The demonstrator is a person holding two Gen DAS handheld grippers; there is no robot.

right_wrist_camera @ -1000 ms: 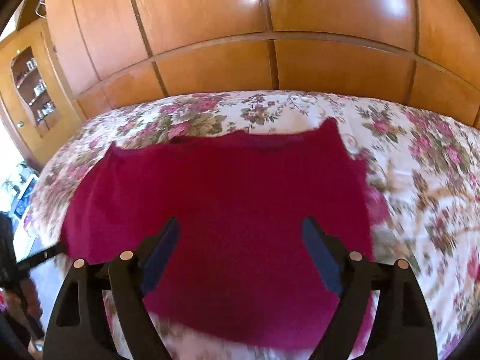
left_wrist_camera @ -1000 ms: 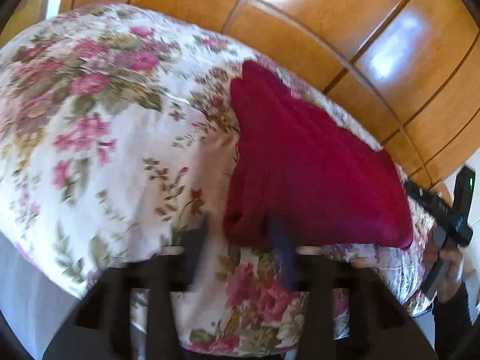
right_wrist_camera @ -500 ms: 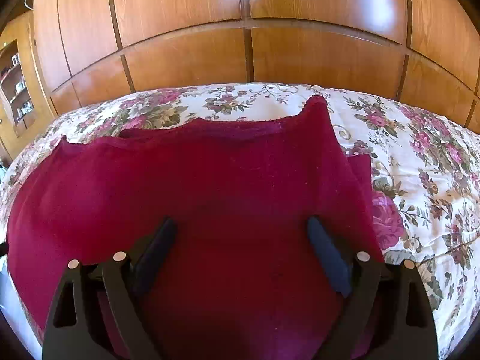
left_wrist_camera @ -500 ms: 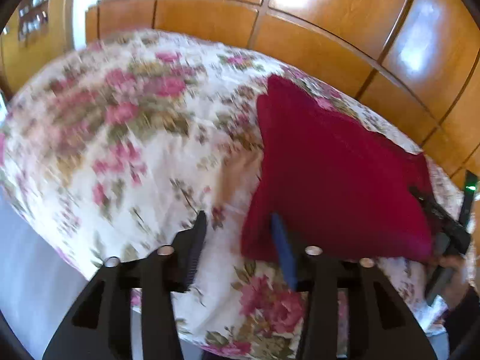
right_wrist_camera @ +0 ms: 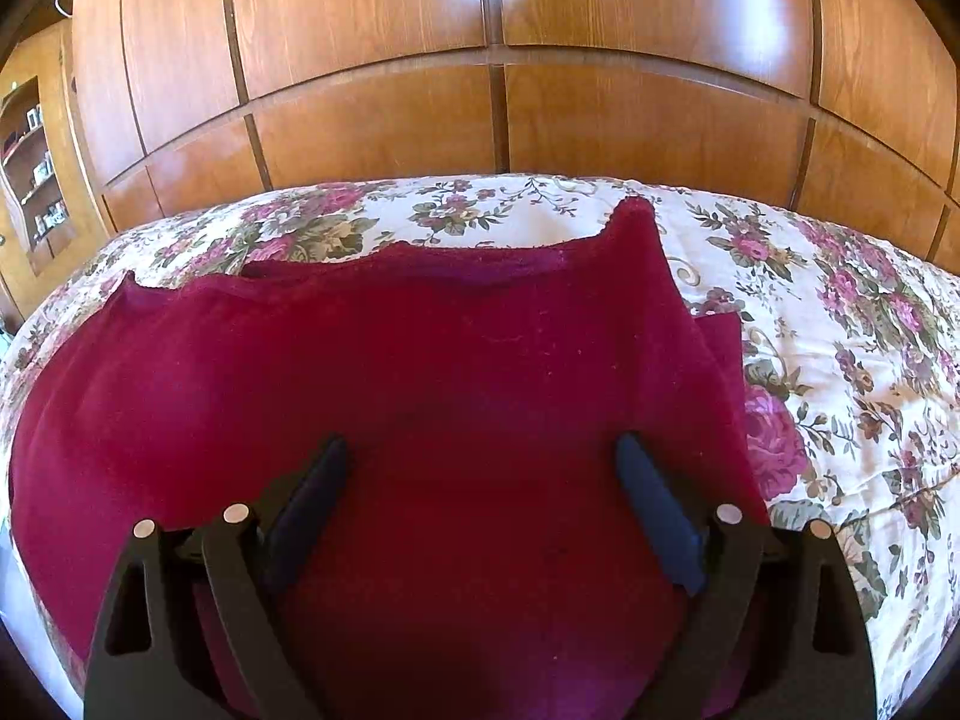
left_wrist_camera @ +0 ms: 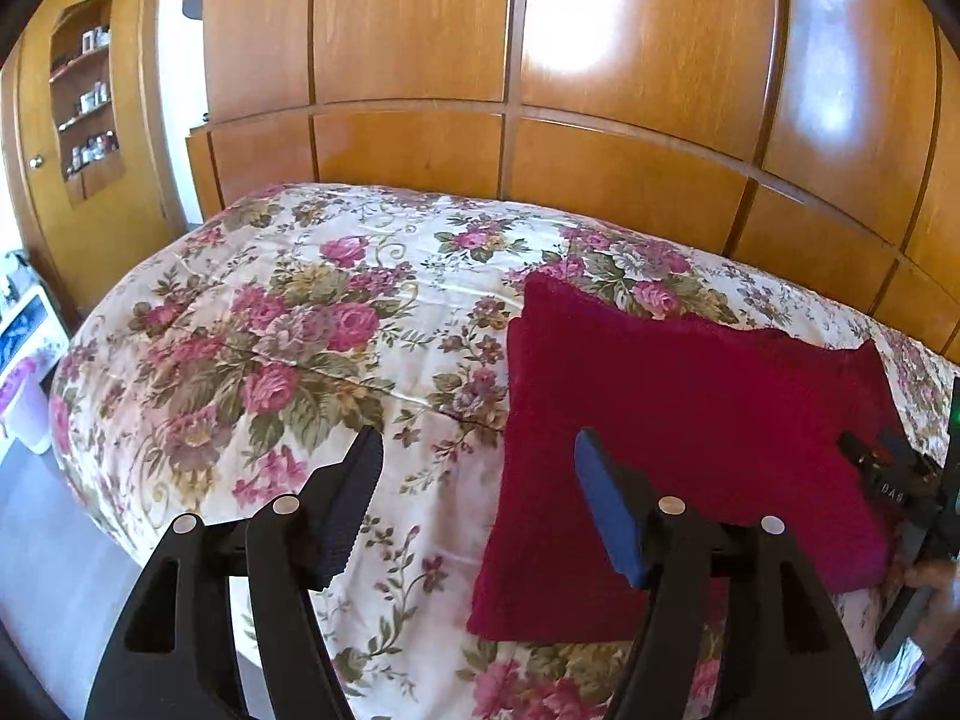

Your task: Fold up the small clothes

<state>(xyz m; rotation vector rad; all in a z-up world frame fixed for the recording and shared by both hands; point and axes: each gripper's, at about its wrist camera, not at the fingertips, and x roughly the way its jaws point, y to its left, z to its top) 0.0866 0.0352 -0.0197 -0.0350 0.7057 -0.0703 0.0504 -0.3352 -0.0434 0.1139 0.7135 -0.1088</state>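
A dark red cloth [left_wrist_camera: 690, 420] lies folded flat on a floral bedspread [left_wrist_camera: 270, 348]. In the left wrist view it sits to the right. My left gripper [left_wrist_camera: 477, 450] is open and empty, over the cloth's left edge, right finger above the cloth. In the right wrist view the cloth [right_wrist_camera: 420, 372] fills the middle. My right gripper [right_wrist_camera: 483, 456] is open and empty above its near part. The right gripper also shows in the left wrist view [left_wrist_camera: 900, 492] at the cloth's far right edge.
Wooden wardrobe panels [left_wrist_camera: 540, 150] rise behind the bed. A wooden cabinet with shelves [left_wrist_camera: 84, 90] stands at the far left. The floor [left_wrist_camera: 42, 570] and a white object [left_wrist_camera: 24, 360] lie beyond the bed's left edge. The bedspread [right_wrist_camera: 840, 360] extends right of the cloth.
The left gripper has pulled back and levelled, so the bed's left side and the cabinet come into view. The right gripper has moved closer over the cloth. Both stay open.
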